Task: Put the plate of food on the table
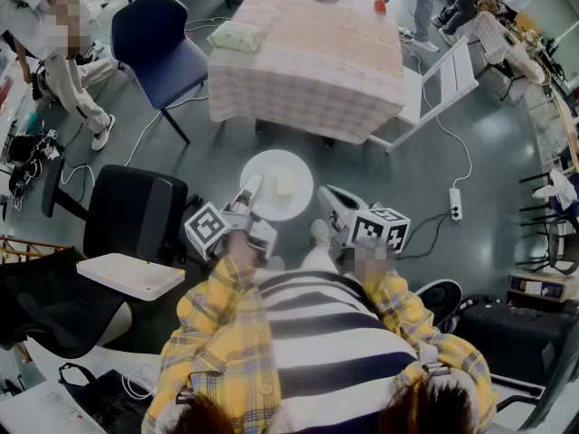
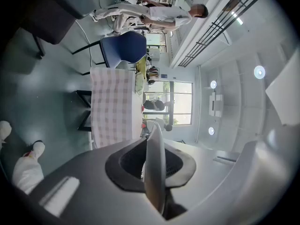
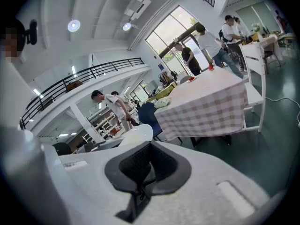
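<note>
Striped top [image 1: 335, 333] is filling the bottom of the frame. Just above it, left tool [image 1: 251, 188] is pinching the white plate [image 1: 267, 170] by its rim, mid-frame. Right tool [image 1: 327, 197] is hanging closed and empty beside it. Checkered surface [image 1: 308, 52] is sitting top-centre, well apart.

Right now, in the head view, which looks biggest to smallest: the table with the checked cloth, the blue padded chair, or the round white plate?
1. Table with the checked cloth
2. Blue padded chair
3. Round white plate, nearest the camera, yet smallest
</note>
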A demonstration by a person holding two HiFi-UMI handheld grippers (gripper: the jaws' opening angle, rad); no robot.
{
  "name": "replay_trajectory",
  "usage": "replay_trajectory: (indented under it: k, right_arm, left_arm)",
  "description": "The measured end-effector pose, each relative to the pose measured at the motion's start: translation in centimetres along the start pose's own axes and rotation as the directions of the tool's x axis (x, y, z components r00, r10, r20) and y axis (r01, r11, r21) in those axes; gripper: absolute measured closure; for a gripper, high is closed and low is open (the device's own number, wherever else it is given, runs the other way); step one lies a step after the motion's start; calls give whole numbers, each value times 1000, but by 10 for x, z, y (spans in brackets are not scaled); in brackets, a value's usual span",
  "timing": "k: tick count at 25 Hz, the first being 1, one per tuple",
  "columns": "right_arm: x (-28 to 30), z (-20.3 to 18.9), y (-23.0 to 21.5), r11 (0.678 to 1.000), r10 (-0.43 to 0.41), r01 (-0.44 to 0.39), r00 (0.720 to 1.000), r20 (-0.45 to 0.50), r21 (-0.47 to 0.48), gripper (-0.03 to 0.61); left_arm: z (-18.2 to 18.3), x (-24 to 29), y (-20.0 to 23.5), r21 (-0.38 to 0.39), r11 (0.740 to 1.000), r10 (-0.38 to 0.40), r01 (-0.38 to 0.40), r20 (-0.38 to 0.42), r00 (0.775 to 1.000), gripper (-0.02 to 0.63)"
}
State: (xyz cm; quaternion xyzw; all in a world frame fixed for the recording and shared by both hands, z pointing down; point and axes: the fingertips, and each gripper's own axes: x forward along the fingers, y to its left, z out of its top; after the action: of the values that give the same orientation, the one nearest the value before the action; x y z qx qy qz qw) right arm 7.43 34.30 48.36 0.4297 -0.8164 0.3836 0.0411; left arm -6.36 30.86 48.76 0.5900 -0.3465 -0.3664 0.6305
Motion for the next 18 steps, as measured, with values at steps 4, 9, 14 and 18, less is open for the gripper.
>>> replay_trajectory:
  k: [4,9,14,18]
  right_arm:
    - [9,11,0,1000,7,-7,1000,14,-14,581]
    - [14,15,0,1000,8,-8,1000,12,-19,581]
    - [17,18,2,1000,9,-9,999,31,-9,580]
    - [21,17,3,1000,20,-20,1000,22,0,580]
  left_arm:
    - [6,11,-6,18,1000,-21,21,-6,1000,588]
    - [10,15,-8,17,1000,-23,23,-4,1000,588]
    - [14,15,-7,13,1000,-26,26,-1,1000,588]
    - [18,14,-5,11,1000,-23,23,2,1000,588]
